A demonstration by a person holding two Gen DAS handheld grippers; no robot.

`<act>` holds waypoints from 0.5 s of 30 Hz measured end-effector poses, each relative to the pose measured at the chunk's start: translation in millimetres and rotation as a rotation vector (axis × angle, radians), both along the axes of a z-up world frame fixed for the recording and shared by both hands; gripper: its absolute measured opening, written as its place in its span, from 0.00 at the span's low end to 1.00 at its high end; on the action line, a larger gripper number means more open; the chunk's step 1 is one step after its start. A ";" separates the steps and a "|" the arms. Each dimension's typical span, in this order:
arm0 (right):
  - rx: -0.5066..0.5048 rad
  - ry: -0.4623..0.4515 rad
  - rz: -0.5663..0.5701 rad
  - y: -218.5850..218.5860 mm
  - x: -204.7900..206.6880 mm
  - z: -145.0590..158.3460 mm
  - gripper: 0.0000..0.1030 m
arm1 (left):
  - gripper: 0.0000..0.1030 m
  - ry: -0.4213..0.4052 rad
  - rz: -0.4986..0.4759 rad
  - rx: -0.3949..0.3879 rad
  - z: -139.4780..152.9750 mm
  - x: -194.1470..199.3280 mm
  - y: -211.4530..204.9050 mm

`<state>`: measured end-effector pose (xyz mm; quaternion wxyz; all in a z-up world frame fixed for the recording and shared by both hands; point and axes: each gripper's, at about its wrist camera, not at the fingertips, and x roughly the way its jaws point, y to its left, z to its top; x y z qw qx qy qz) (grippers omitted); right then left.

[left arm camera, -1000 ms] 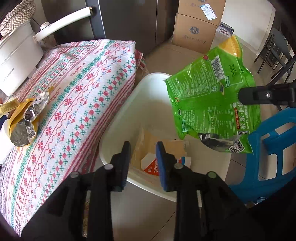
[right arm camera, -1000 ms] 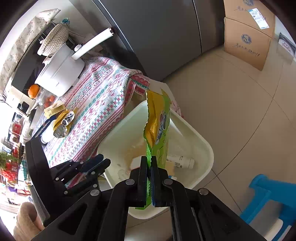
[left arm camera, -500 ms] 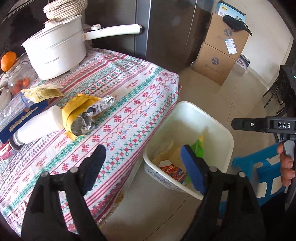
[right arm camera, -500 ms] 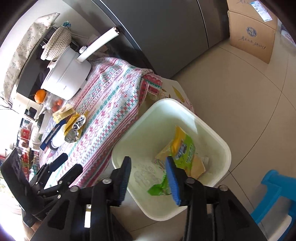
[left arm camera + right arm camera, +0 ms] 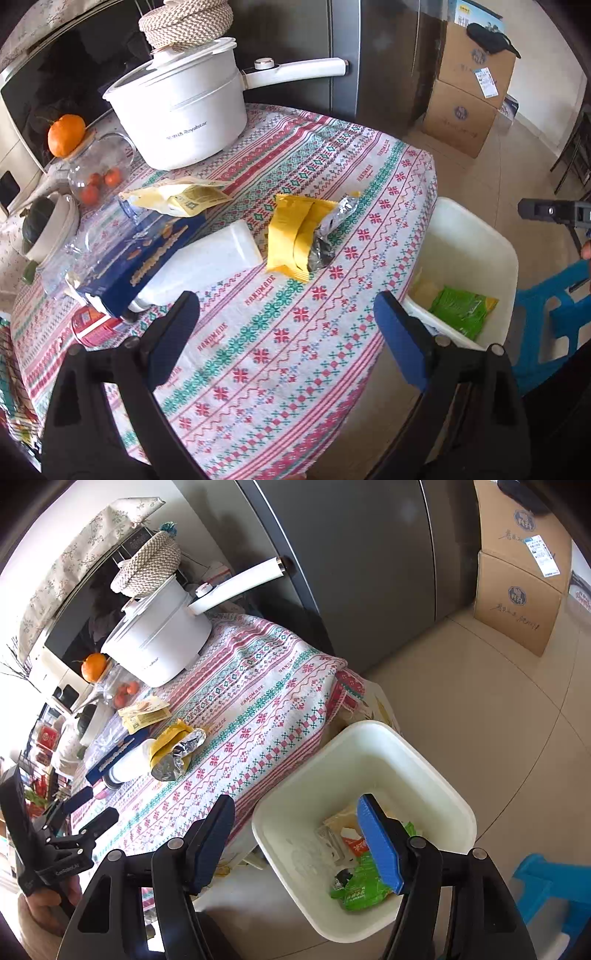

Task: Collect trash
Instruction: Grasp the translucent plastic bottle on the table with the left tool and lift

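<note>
A white bin [image 5: 476, 236] [image 5: 417, 764] stands on the floor beside the table. A green snack bag [image 5: 460, 312] [image 5: 364, 884] lies inside it with a carton [image 5: 352, 843]. On the patterned tablecloth [image 5: 295, 314] lie a yellow foil wrapper [image 5: 301, 236] [image 5: 175, 753], a white bottle [image 5: 203, 266], a blue box [image 5: 147, 258] and a pale yellow packet [image 5: 177, 194]. My left gripper [image 5: 286, 328] is open and empty above the table's near edge, in front of the yellow wrapper. My right gripper [image 5: 297, 843] is open and empty above the bin's near rim.
A white electric pot [image 5: 177, 107] with a long handle stands at the table's back. A glass jar [image 5: 96, 173], an orange [image 5: 66, 134] and a bowl [image 5: 51, 225] sit at the left. Cardboard boxes [image 5: 469, 96] stand on the floor. A blue stool [image 5: 554, 317] is right of the bin.
My right gripper opened and let the green bag drop into the bin. My left gripper opened wide and swung from over the bin to over the table.
</note>
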<state>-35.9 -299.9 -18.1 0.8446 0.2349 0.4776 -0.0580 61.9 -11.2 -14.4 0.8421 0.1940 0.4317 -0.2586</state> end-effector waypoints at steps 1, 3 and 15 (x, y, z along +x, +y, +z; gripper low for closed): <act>-0.007 0.002 0.004 2.8 2.2 -0.3 0.69 | 0.92 -0.010 -0.038 0.018 -0.8 4.1 2.2; -0.019 0.009 0.011 7.0 6.6 -1.7 0.69 | 0.92 -0.025 -0.107 0.063 -5.3 14.2 2.5; -0.053 0.049 0.038 15.3 26.3 -15.0 0.69 | 0.86 0.014 -0.310 0.329 -56.4 74.9 -26.4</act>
